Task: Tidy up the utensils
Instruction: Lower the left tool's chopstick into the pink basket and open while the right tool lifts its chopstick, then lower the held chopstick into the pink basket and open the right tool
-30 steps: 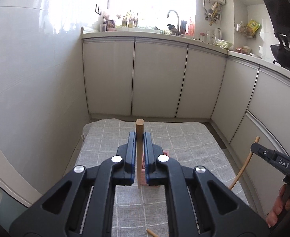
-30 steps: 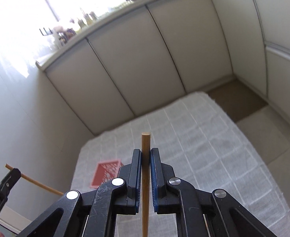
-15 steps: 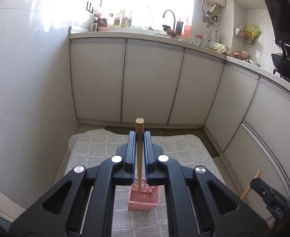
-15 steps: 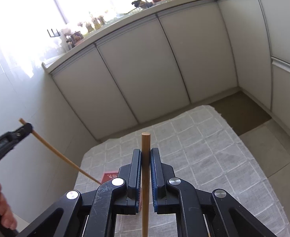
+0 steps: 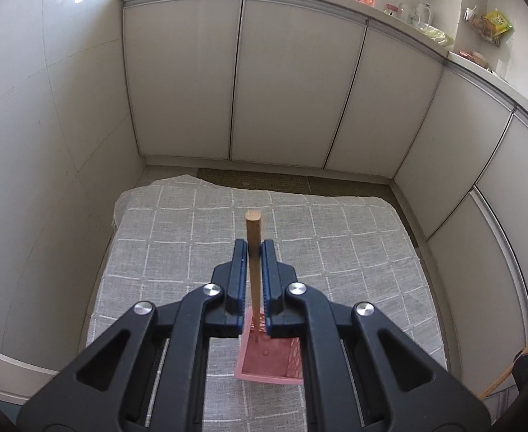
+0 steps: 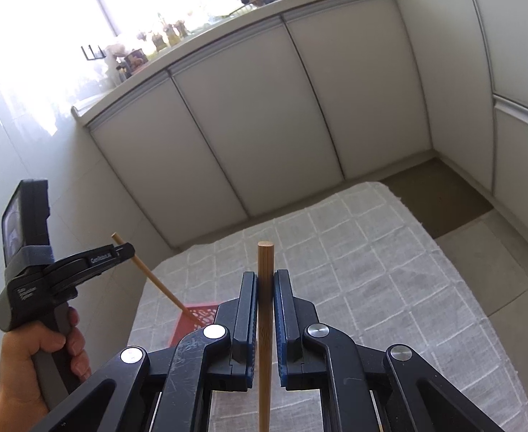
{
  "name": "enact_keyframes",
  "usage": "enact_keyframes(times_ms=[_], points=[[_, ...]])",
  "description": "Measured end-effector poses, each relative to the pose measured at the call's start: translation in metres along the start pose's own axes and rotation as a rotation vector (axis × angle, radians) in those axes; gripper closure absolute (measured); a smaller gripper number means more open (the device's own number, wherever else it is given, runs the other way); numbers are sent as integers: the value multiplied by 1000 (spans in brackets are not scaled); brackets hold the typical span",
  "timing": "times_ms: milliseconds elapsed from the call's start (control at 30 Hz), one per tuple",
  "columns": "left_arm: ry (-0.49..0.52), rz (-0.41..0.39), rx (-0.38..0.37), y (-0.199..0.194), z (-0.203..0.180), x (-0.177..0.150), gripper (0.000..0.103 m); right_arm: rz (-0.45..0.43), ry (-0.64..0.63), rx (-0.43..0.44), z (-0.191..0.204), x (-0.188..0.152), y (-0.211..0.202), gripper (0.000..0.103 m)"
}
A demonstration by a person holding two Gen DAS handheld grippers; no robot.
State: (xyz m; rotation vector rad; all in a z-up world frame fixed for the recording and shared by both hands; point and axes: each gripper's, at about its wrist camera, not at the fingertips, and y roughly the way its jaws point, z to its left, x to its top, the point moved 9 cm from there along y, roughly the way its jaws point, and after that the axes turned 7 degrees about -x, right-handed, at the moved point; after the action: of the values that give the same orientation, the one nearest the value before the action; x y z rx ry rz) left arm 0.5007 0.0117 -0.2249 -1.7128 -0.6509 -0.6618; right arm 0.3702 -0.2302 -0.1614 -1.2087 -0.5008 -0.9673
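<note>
Over the pink basket (image 5: 269, 363), left gripper (image 5: 254, 248) newly lowered, both grippers clamping chopsticks.

We saw daylight flood from the window (image 6: 48, 18), blown out to white glare in the right view. Cabinets (image 5: 292, 82) bent strongly toward the fisheye edges, with dark vignetted corners. Soft shadows lay on the cloth (image 5: 354, 252); focus stayed sharp.

two wooden chopsticks (image 5: 253, 252) (image 6: 265, 309) — each clamped upright, one's tip inside pink basket (image 5: 267, 363) on checked cloth
</note>
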Motion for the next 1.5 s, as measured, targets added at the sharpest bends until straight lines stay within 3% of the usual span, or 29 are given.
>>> enact_keyframes(times_ms=[67, 133, 233, 367, 533, 833, 1000, 1167, 1333, 1500], points=[[-10, 14, -13, 2, 1, 1, 85, 2, -3, 1, 2, -1, 0, 96], [-18, 16, -23, 1, 2, 3, 66, 3, -6, 2, 3, -2, 0, 95], [-20, -15, -38, -13, 5, 6, 51, 0, -11, 4, 6, -2, -2, 95], [-24, -29, -48, -36, 11, 6, 42, -11, -16, 6, 11, 4, -4, 95], [-39, -13, -14, -73, 31, -26, 29, -62, -17, 21, 29, 32, -12, 95], [-76, 102, 91, -102, 66, -102, 17, -198, -43, 33, 71, 76, -19, 95], [-161, 135, 34, -91, 67, -138, 17, -221, 13, 50, 84, 78, 13, 95], [-163, 115, 45, -87, 68, -147, 17, -270, -25, 3, 91, 69, 56, 95], [-128, 127, 69, -79, 67, -152, 17, -245, -77, -54, 95, 46, 103, 95], [-115, 147, 69, -75, 64, -159, 17, -236, -155, -80, 107, 28, 124, 95]])
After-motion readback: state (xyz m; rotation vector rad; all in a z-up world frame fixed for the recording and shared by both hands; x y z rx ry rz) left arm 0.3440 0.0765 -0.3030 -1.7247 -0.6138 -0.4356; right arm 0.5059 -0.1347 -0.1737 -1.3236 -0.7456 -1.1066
